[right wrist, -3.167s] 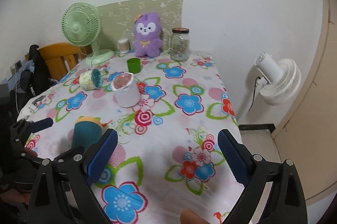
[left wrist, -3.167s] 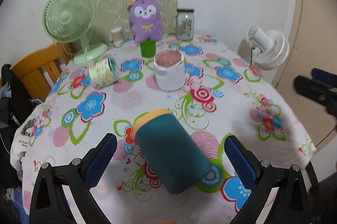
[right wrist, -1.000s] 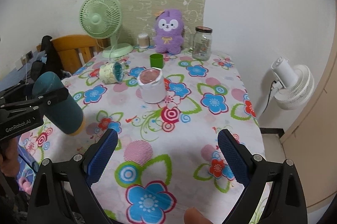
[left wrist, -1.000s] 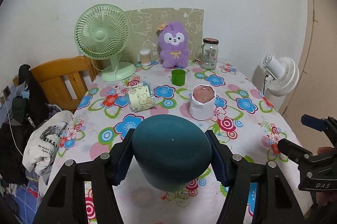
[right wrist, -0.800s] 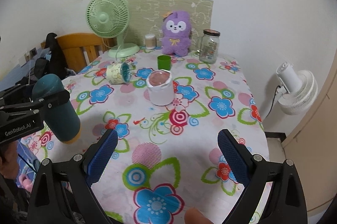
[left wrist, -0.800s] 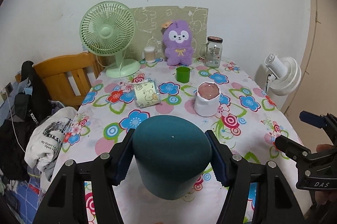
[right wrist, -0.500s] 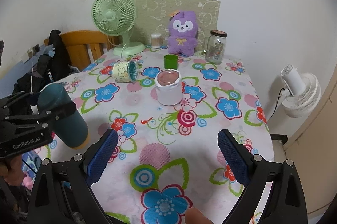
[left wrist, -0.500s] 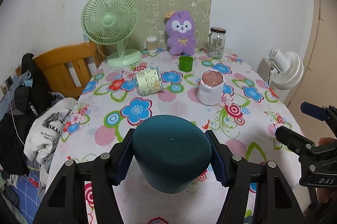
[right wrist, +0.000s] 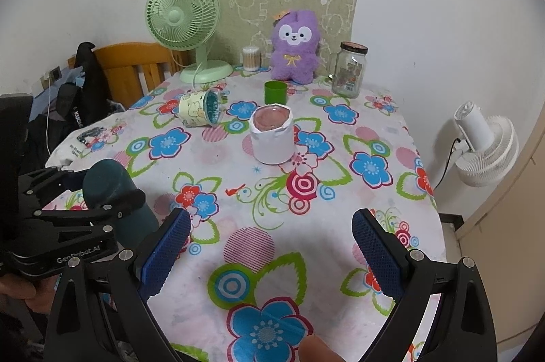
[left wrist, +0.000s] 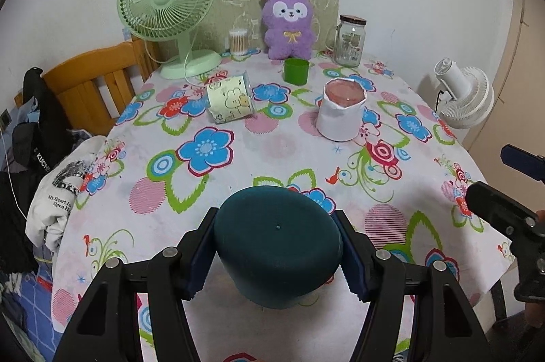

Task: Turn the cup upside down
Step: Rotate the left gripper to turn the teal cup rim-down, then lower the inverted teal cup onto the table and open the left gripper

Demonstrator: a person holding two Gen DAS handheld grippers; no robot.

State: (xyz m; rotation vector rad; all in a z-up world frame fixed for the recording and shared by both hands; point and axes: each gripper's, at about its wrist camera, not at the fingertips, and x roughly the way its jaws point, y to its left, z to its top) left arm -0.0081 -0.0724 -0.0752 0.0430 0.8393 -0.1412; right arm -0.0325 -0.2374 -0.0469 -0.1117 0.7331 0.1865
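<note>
1. The left claw point(left wrist: 277, 254) pinches the teal cup point(left wrist: 277, 242) from both sides, blue pads flat against its wall, base turned up and tilted toward the camera.
2. The cup sits low over the near left edge of the flowered worktop point(right wrist: 340, 208); whether its rim touches the cloth cannot be told.
3. The right claw point(right wrist: 270, 254) is spread wide, holding nothing, above the worktop's near edge.
4. Only the right wrist view shows the cup's side point(right wrist: 112, 188) and the left claw's frame point(right wrist: 64, 232); only the left view shows its flat base.
</note>
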